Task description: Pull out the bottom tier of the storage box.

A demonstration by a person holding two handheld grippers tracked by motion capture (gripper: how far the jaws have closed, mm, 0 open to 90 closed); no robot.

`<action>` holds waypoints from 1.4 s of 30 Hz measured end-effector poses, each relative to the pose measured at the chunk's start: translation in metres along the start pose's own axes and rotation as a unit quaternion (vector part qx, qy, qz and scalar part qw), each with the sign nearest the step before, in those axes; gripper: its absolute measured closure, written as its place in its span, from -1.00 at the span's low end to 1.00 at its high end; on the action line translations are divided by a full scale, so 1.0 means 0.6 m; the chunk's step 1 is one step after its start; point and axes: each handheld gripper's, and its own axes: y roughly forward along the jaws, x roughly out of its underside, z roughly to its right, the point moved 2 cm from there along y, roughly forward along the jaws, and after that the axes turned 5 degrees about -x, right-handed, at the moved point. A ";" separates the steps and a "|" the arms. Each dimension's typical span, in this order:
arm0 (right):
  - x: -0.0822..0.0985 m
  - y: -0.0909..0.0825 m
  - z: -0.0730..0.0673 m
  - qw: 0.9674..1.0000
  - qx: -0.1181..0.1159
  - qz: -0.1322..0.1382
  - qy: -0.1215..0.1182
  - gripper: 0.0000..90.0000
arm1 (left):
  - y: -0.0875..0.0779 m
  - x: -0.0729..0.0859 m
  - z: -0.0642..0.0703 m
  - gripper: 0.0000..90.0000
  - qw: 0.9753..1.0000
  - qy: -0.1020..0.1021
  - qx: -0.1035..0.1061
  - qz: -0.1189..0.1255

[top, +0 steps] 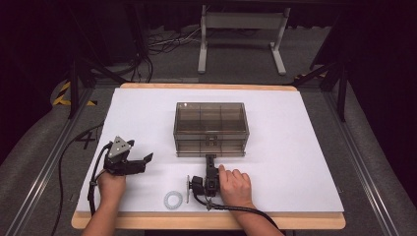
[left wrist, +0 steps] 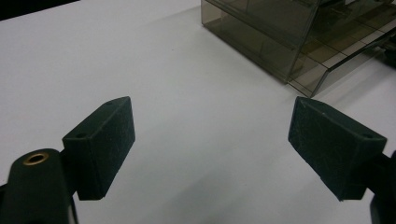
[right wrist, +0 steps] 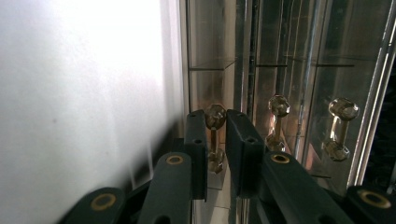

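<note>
Counter: white sheet over a light wooden board, edge visible front and back. Grey carpet around it, metal rails on the floor either side, yellow-black hazard tape at far left, cables and a white metal stand leg frame behind; room beyond is dark.

Left hand-held gripper, high view: held low over the left front of the counter, grey three-cornered plate on top, jaws pointing right toward the box. Its own view shows the jaws spread wide apart, nothing between them, bare white surface below.

Small white ring: flat on the counter near the front edge, between the two hands, apart from both.

Smoky transparent plastic drawer box: centre of the counter, compartments visible through the top, a shallow drawer along its front.

Right hand-held gripper, high view: jaws reach the middle of the drawer front; the right hand lies behind it.

Right gripper view adds what the high view cannot resolve: the jaws are closed around a small clear faceted drawer knob, pads either side of its stem. Two more knob images appear to the right in the glossy panels; real or reflected, cannot tell.
</note>
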 end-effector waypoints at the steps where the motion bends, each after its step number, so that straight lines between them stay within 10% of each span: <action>1: 0.000 0.000 0.001 1.000 -0.003 -0.001 0.002 0.75 | 0.000 0.000 0.000 -0.65 1.000 0.000 0.000 0.000; 16: 0.014 -0.023 0.011 0.998 -0.032 0.046 0.014 0.59 | 0.007 0.000 -0.003 -0.65 1.000 -0.002 -0.003 -0.002; 30: 0.041 -0.041 0.041 0.989 -0.058 0.124 0.051 0.53 | 0.010 0.000 -0.005 -0.65 1.000 -0.004 -0.004 -0.001; 42: 0.077 -0.053 0.050 0.960 -0.102 0.231 0.122 0.40 | 0.011 0.000 -0.004 -0.65 1.000 -0.002 -0.005 -0.002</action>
